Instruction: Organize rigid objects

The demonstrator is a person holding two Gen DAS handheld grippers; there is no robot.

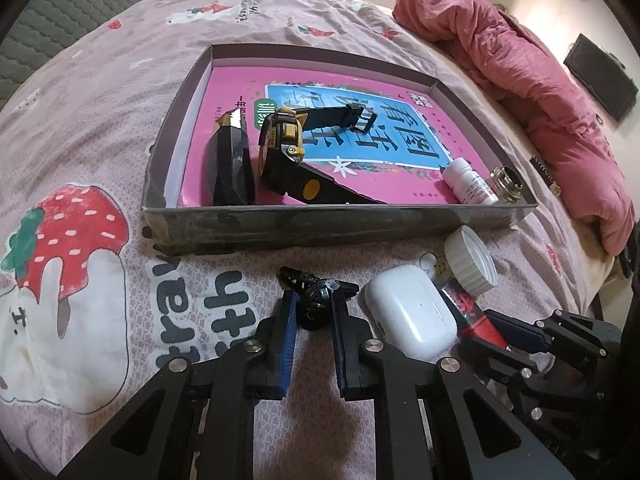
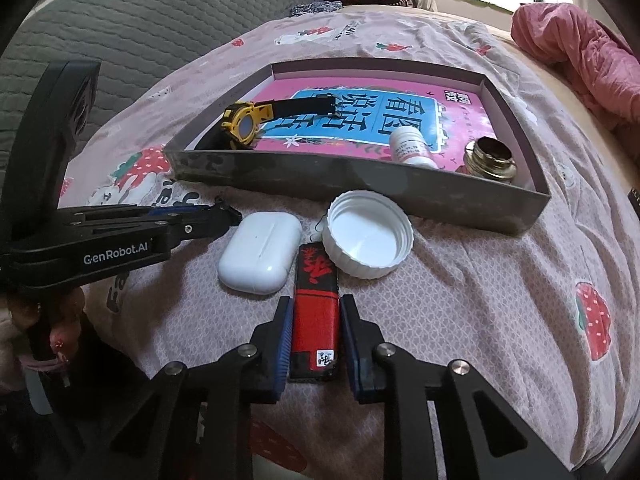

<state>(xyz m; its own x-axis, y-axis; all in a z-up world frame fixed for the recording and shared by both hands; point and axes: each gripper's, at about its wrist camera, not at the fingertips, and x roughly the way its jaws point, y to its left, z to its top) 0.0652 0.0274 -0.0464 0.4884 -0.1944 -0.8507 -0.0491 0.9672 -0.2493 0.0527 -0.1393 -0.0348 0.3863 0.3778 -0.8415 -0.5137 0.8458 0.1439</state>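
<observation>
My left gripper (image 1: 314, 304) is shut on a small black clip (image 1: 312, 292) that lies on the bedsheet in front of the grey box tray (image 1: 320, 228). In the right wrist view that gripper (image 2: 224, 212) comes in from the left. My right gripper (image 2: 316, 306) is shut on a red and black lighter (image 2: 316, 276) lying flat on the sheet. A white earbud case (image 2: 260, 252) and a white cap (image 2: 370, 240), open side up, lie beside the lighter. The tray holds a yellow-black watch (image 1: 280, 140), a black utility knife (image 1: 232, 168), a white bottle (image 1: 468, 184) and a brass jar (image 1: 508, 184).
A pink book (image 1: 360, 128) lines the tray floor. A bunched pink duvet (image 1: 520, 80) lies at the right of the bed. A grey quilted backrest (image 2: 160, 20) stands behind at the left. The bed's edge falls away at the far right.
</observation>
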